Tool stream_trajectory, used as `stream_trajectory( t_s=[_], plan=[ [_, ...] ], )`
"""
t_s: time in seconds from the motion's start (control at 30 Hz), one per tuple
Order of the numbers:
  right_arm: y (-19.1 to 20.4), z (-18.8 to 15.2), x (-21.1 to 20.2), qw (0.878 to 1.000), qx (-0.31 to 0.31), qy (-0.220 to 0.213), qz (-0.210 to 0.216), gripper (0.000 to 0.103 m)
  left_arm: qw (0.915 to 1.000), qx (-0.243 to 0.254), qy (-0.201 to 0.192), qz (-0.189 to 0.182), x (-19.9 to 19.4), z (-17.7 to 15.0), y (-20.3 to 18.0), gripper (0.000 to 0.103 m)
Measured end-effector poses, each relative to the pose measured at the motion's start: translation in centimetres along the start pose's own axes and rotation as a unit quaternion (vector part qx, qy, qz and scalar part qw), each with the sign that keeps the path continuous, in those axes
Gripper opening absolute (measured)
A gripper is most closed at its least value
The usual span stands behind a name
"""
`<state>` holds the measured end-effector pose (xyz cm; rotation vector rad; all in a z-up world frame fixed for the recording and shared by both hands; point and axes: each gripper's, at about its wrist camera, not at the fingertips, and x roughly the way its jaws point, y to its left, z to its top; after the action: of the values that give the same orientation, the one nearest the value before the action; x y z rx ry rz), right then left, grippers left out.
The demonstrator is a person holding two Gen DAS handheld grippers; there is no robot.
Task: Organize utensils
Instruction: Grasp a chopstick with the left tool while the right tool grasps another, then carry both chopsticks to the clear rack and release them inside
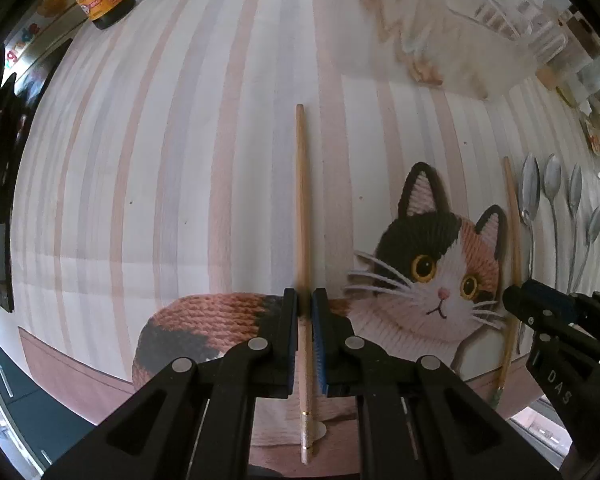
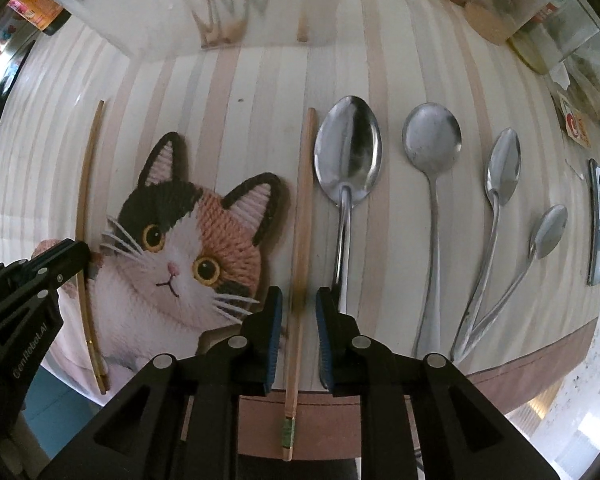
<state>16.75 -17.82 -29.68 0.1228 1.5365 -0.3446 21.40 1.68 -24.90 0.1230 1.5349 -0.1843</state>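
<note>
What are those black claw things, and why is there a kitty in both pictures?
Those claws are two grabbers that a person holds, one in each hand. Each carries a camera looking along its fingers, so you get two pictures of one table. The left gripper is pinching a wooden chopstick. The right gripper has its fingers around another chopstick with small gaps on both sides, so it is not squeezing it. The kitty is printed on the placemat. Four metal spoons lie in a row beside the right chopstick.
</note>
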Motion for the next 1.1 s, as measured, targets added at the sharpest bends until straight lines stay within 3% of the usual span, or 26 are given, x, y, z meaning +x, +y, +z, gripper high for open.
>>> stream_trajectory(
  t_s=[0.1, 0.17, 0.3, 0.4, 0.43, 0.53, 0.73, 0.8, 0.87, 1.1],
  plan=[
    [0.0, 0.2, 0.0, 1.0, -0.001, -0.006, 0.0, 0.017, 1.0, 0.002, 0.001, 0.001, 0.3, 0.3, -0.3, 0.006],
    [-0.1, 0.8, 0.1, 1.0, 0.003, -0.018, -0.002, 0.007, 1.0, 0.004, 0.001, 0.002, 0.3, 0.6, -0.6, 0.006],
    [0.0, 1.5, -0.1, 0.999, 0.021, -0.026, 0.003, 0.007, 0.9999, 0.011, 0.003, 0.006, 0.4, 1.0, -1.1, 0.006],
    [-0.1, 1.5, 0.1, 1.0, 0.029, -0.008, 0.011, 0.008, 0.9999, 0.014, 0.004, 0.006, 0.4, 1.2, -1.3, 0.006],
    [-0.2, 1.4, 0.1, 0.999, 0.032, -0.001, 0.012, 0.009, 0.9999, 0.015, 0.004, 0.006, 0.4, 1.3, -1.3, 0.006],
    [-0.7, 1.3, 0.5, 0.999, 0.03, 0.019, 0.008, 0.03, 0.9999, 0.015, 0.003, 0.004, 0.3, 1.3, -1.1, 0.006],
    [-0.4, 0.4, 0.4, 1.0, 0.021, 0.0, 0.001, 0.031, 0.9998, 0.018, 0.002, 0.005, 0.2, 1.3, -1.0, 0.006],
    [-0.3, 0.3, 0.3, 1.0, 0.019, -0.008, 0.001, 0.025, 0.9998, 0.02, 0.001, 0.007, 0.2, 1.2, -1.1, 0.006],
    [-0.2, 0.3, 0.1, 1.0, 0.013, -0.015, -0.003, 0.007, 0.9997, 0.022, -0.001, 0.008, 0.2, 1.1, -1.1, 0.005],
    [0.8, -0.3, -2.3, 0.998, 0.019, -0.041, 0.034, 0.007, 0.9989, 0.013, -0.037, 0.025, -2.5, 0.2, 0.0, 0.004]
  ],
)
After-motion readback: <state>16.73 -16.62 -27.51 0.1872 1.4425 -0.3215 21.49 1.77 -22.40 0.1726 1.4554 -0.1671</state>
